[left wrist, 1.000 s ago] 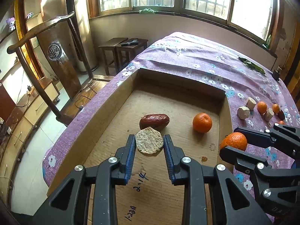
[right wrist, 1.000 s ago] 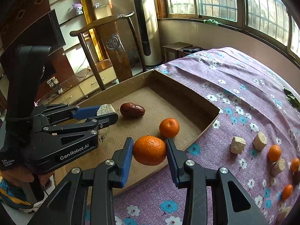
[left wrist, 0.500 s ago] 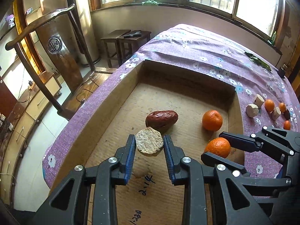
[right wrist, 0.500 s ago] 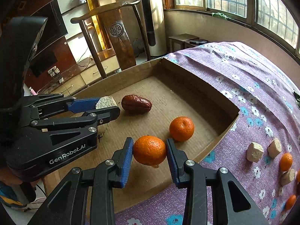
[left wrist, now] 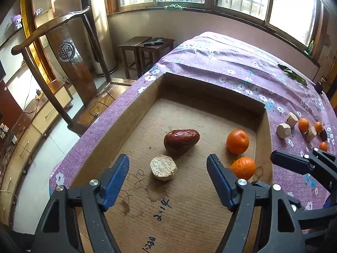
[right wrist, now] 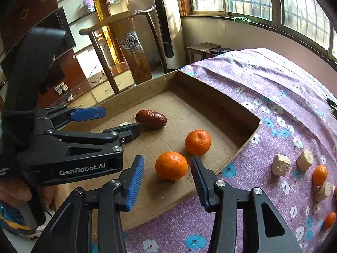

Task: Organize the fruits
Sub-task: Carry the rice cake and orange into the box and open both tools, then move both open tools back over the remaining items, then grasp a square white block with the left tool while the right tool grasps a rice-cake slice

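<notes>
A shallow cardboard box lies on the purple flowered cloth. In it lie a dark red date, a round beige cake and two oranges, the far one and the near one. My left gripper is open and empty, with the cake resting on the box floor between its fingers. My right gripper is open and empty, with the near orange resting between its fingers.
On the cloth to the right of the box lie several beige cubes and small oranges. A wooden chair and stools stand beyond the table's left edge.
Both grippers have opened. The left one let go of the cake and the right one let go of the orange; both items now rest on the box floor.
</notes>
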The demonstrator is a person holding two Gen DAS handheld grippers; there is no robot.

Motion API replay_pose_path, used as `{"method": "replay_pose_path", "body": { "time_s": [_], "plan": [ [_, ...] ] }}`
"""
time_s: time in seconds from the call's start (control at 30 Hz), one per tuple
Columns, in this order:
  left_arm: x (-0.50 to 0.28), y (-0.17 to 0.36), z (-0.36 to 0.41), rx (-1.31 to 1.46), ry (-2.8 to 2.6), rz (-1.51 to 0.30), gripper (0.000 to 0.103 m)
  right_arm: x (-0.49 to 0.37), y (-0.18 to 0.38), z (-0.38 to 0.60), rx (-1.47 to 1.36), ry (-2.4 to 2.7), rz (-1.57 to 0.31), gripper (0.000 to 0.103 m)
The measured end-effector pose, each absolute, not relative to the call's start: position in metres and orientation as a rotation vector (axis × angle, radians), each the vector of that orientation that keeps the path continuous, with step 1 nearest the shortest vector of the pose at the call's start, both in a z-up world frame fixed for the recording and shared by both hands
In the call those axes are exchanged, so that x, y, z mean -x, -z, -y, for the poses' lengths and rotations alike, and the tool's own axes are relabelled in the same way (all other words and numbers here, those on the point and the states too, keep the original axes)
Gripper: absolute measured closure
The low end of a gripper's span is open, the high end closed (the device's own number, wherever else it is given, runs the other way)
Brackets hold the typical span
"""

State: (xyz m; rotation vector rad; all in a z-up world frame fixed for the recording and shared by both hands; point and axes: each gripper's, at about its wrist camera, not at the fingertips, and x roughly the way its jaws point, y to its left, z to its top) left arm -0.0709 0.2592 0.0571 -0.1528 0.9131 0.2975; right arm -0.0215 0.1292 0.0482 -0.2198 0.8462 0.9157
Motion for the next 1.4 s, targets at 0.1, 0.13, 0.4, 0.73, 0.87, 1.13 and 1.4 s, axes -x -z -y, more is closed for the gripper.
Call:
{"method": "replay_pose_path", "body": {
  "time_s": [0.1,0.13,0.4,0.73,0.87,1.13,1.4],
  "plan": [
    [0.073,-0.062,-0.247,0.148,-0.282,-0.889,0.025,0.026,-0.057,-0.106,0.189,-0.879,-0.818,0.043],
    [0.074,-0.065,-0.241,0.145,-0.270,-0.880,0.024,0.026,-0.059,-0.098,0.177,-0.867,-0.813,0.043],
    [0.070,-0.077,-0.191,0.114,-0.170,-0.851,0.021,0.024,-0.069,-0.017,0.069,-0.717,-0.787,0.030],
    [0.037,-0.073,-0.122,0.078,-0.055,-0.879,0.019,0.021,-0.060,0.076,0.007,-0.532,-0.808,0.029],
    [0.010,-0.060,-0.097,0.065,-0.037,-0.913,0.018,0.020,-0.055,0.106,-0.029,-0.498,-0.812,0.029],
    [-0.031,-0.037,-0.077,0.062,-0.069,-0.951,0.019,0.011,-0.047,0.130,-0.052,-0.485,-0.820,0.029],
    [-0.057,-0.018,-0.081,0.072,-0.093,-0.972,0.027,-0.019,-0.045,0.117,-0.029,-0.503,-0.813,0.029]
  ]
}}
